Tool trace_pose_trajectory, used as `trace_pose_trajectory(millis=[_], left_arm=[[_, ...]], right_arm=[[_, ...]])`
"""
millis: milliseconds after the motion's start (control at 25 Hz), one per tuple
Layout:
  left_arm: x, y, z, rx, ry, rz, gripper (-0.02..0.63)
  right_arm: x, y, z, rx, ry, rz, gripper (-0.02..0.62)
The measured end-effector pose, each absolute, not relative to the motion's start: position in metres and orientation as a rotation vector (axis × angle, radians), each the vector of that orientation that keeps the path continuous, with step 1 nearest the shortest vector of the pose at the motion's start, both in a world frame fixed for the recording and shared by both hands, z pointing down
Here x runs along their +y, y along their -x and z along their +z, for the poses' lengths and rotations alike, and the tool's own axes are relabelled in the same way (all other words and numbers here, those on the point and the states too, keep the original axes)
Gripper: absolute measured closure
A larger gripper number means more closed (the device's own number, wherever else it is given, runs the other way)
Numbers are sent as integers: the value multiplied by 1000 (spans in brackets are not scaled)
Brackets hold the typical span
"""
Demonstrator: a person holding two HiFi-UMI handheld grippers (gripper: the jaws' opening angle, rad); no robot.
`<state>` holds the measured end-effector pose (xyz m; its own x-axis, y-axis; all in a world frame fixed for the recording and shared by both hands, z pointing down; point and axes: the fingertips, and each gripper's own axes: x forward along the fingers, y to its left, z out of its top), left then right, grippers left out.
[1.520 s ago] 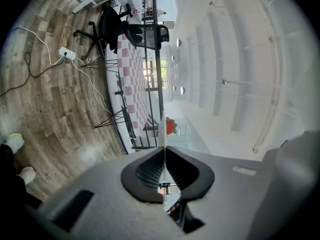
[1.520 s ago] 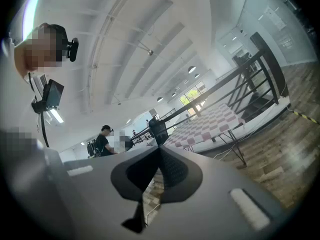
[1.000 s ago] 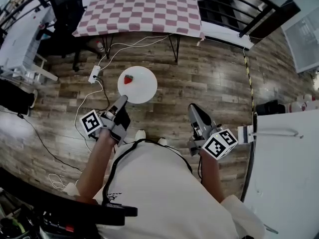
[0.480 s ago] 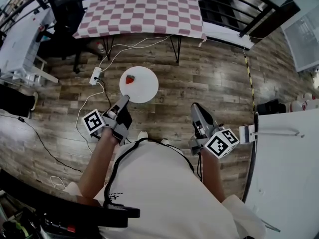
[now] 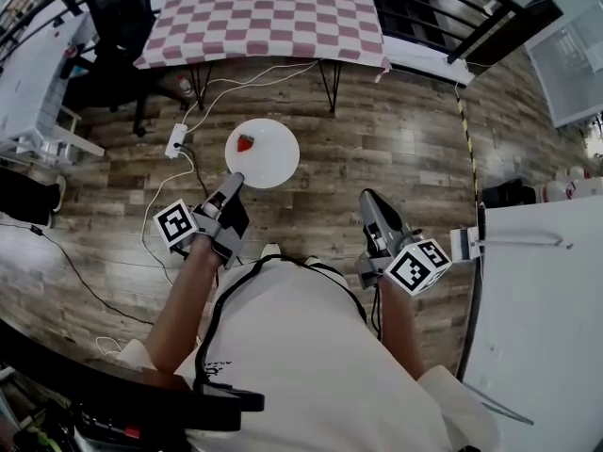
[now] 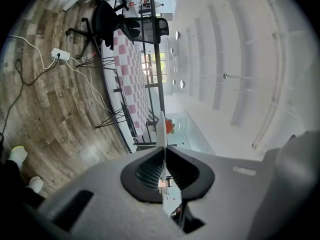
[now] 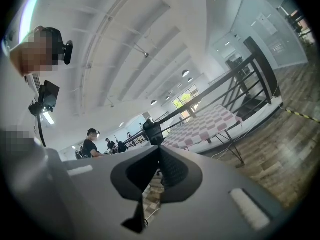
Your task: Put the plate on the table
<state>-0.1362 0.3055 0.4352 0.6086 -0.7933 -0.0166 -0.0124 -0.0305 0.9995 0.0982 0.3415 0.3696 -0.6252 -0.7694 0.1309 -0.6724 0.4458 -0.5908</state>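
Note:
The round white plate point(image 5: 271, 161) carries a small red strawberry point(image 5: 245, 143) and hangs level over the wooden floor. My left gripper point(image 5: 234, 182) is shut on the plate's near rim. In the left gripper view the plate point(image 6: 161, 129) shows edge-on between the jaws, with the strawberry point(image 6: 170, 126) beside it. My right gripper point(image 5: 369, 201) is shut and holds nothing; its jaws point(image 7: 159, 149) meet at the tips. The table point(image 5: 264, 12) with a red-and-white checked cloth stands ahead, beyond the plate, and also shows as the table point(image 7: 210, 126) in the right gripper view.
A black office chair point(image 5: 122, 8) stands left of the checked table. A power strip point(image 5: 177, 139) and white cables lie on the floor under the plate. A white table point(image 5: 537, 328) is at my right, a black railing point(image 5: 471, 17) behind, people point(image 7: 92, 141) far off.
Both grippers and the plate have moved a little forward, toward the checked table. The left grip on the plate's rim is unchanged.

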Motion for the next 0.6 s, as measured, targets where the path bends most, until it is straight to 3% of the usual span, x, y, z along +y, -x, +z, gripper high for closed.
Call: trace_pose_trajectory(millis=[600], left_arm=[[332,181,448,-706,-1477,-708,583]], right_arm=[[371,-52,382,2535,1308,-966,586]])
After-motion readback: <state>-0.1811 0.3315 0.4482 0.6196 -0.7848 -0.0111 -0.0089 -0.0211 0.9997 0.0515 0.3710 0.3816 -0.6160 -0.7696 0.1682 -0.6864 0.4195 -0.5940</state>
